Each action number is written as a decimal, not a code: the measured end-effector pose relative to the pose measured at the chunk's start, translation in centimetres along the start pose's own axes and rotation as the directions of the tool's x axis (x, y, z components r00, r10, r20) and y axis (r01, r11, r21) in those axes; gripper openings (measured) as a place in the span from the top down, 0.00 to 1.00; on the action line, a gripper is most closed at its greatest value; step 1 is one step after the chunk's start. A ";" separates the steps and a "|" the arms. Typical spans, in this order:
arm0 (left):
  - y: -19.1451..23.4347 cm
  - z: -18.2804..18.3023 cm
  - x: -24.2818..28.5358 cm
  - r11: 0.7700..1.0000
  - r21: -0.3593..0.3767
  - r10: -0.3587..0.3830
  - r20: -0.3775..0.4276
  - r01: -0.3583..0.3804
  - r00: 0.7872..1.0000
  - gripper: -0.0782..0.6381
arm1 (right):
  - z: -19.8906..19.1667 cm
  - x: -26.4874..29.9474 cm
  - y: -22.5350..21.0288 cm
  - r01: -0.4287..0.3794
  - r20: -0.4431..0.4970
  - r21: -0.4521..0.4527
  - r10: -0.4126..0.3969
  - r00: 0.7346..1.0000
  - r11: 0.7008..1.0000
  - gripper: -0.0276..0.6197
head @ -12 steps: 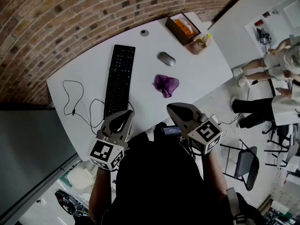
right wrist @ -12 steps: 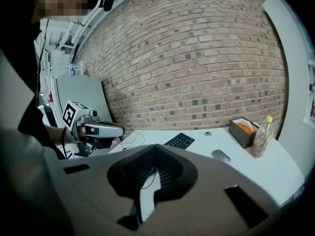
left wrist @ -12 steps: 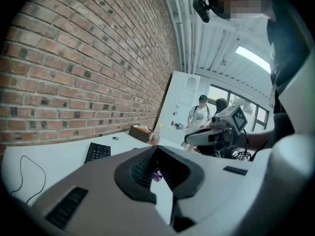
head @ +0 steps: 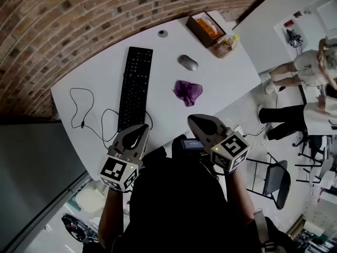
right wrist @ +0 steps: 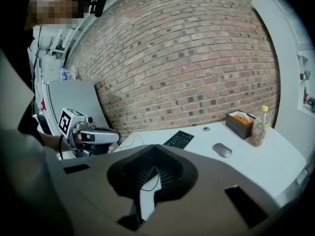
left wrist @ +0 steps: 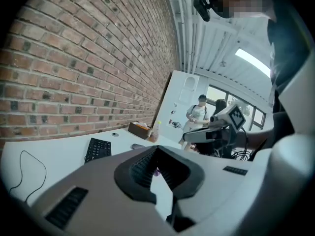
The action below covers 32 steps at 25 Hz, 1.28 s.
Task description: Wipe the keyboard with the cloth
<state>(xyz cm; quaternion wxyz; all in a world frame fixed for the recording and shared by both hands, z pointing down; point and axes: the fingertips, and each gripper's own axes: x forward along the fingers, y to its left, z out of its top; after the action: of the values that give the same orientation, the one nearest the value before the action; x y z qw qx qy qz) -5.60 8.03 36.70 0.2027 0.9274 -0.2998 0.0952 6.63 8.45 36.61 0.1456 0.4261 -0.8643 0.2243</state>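
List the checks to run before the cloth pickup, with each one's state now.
1. Cloth lying free on the table, beside the keyboard: ok.
2. Keyboard top bare, mouse apart from it: ok.
3. Right gripper jaws open for the pickup: not ok, shut and empty.
4. Left gripper empty: ok, jaws shut on nothing.
5. Cable clear of the keyboard's near end: cannot tell.

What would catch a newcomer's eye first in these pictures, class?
A crumpled purple cloth lies on the white table, right of a long black keyboard. A brick wall runs behind the table, and the left gripper and right gripper hover empty at its near edge.
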 end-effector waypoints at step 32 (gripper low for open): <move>-4.9 -1.7 4.8 0.958 -0.113 0.260 -0.061 -0.265 0.964 0.87 | -5.5 0.7 -15.1 -0.118 -0.285 -0.078 0.092 0.954 0.990 0.84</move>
<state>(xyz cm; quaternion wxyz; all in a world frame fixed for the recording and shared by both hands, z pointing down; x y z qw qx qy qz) 1.02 9.90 38.07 0.2503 0.8631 -0.4206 0.1243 18.60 2.70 45.64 0.2743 0.3361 -0.8659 0.2491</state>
